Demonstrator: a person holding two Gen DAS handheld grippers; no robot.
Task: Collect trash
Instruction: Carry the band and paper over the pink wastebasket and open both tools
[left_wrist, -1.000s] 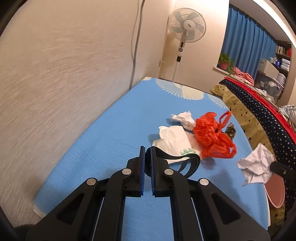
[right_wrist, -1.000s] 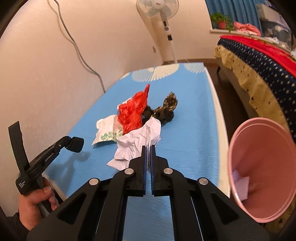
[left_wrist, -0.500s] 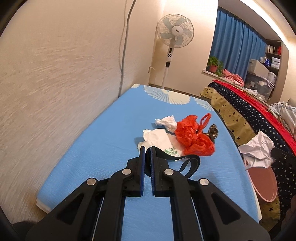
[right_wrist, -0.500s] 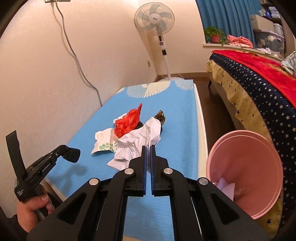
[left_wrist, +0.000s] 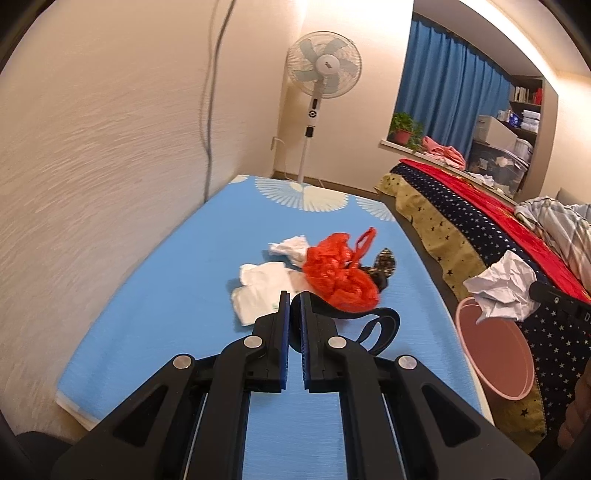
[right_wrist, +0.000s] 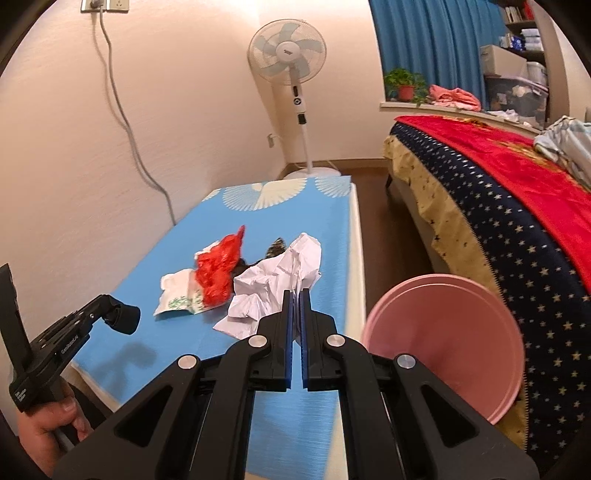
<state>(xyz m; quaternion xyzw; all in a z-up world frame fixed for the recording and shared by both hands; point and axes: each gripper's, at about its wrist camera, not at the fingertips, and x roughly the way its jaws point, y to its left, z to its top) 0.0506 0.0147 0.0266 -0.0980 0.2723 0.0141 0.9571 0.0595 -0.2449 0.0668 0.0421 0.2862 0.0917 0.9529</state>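
Note:
My right gripper (right_wrist: 295, 295) is shut on a crumpled white paper (right_wrist: 280, 280). In the left wrist view that paper (left_wrist: 506, 291) hangs just above the far rim of the pink bin (left_wrist: 495, 354). The pink bin (right_wrist: 443, 332) stands on the floor between the two beds. My left gripper (left_wrist: 291, 299) is shut, and a black strap (left_wrist: 373, 325) loops at its tips. On the blue mattress (left_wrist: 177, 295) ahead lie a red plastic bag (left_wrist: 336, 277), a white printed bag (left_wrist: 262, 291), a white tissue (left_wrist: 290, 247) and a dark patterned wrapper (left_wrist: 384, 264).
A wall runs along the mattress's left side, with a cable hanging down it (right_wrist: 122, 110). A standing fan (right_wrist: 288, 55) is at the far end. A bed with a starred cover (right_wrist: 498, 206) fills the right. A hand (right_wrist: 48, 424) holds the left gripper's handle.
Both grippers have risen and drawn back from the trash pile. The right one has carried the crumpled paper up off the mattress toward the pink bin.

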